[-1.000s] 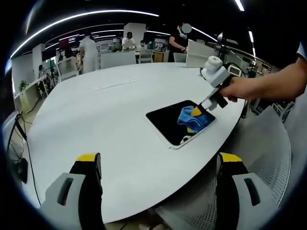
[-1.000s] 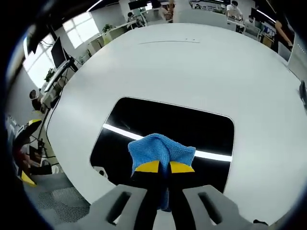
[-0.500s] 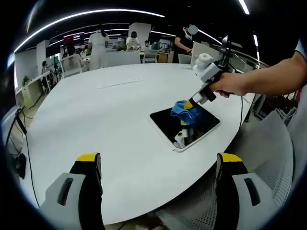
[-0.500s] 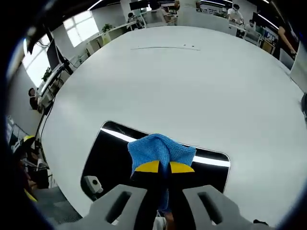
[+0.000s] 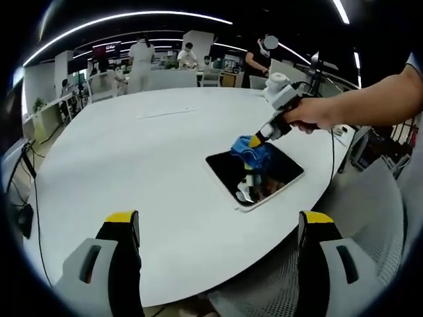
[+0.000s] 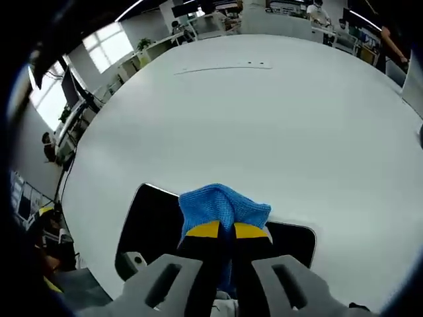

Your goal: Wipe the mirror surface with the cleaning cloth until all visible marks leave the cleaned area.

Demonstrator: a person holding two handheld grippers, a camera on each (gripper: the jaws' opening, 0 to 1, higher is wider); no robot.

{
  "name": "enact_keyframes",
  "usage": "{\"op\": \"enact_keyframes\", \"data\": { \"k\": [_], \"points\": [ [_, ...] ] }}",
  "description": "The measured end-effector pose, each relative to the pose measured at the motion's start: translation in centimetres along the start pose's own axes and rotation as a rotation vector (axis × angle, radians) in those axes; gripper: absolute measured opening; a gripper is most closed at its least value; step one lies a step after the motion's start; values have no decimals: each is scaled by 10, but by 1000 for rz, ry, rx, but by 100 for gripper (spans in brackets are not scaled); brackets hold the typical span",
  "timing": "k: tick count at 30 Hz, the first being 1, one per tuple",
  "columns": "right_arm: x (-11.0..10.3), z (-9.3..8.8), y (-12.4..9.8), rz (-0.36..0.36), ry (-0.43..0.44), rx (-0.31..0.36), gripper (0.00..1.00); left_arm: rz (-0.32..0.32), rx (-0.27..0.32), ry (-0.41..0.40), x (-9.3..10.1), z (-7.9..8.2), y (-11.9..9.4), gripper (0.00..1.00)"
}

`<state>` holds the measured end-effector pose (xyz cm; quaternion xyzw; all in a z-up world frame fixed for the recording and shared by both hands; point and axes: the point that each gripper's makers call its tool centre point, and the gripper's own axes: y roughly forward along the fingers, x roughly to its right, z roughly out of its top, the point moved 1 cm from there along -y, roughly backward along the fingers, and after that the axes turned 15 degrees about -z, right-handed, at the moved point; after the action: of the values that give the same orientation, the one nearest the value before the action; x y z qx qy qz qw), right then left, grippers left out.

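The right gripper (image 6: 220,231) clenched the crumpled blue microfibre cloth (image 6: 223,206) at the far edge of the dark rectangular mirror (image 6: 153,222). Unwiped glass lay behind its fingertips; the left gripper (image 5: 218,228) stood released, well apart.

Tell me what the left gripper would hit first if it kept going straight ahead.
Probably the white table: the left gripper hangs open off its near edge. The mirror lies right of that line.

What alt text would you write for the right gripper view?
The right gripper clamps a blue cloth over the far edge of a dark mirror lying on a big white table, with an office behind.
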<state>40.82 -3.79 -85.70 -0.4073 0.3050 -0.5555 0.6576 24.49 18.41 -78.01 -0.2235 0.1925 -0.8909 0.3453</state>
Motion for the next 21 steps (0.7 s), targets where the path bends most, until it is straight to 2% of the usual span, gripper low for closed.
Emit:
{"op": "enact_keyframes", "data": {
  "k": [4,8,21],
  "points": [
    [1,0,1,9,7,-3,0,-2,-9,12,0,1,0,99],
    [8,-1,1,-4,18,1,0,-6,18,32,0,7,-1,99],
    [27,-3,1,-29,19,6,0,-12,-11,34,3,5,2,99]
  ]
}}
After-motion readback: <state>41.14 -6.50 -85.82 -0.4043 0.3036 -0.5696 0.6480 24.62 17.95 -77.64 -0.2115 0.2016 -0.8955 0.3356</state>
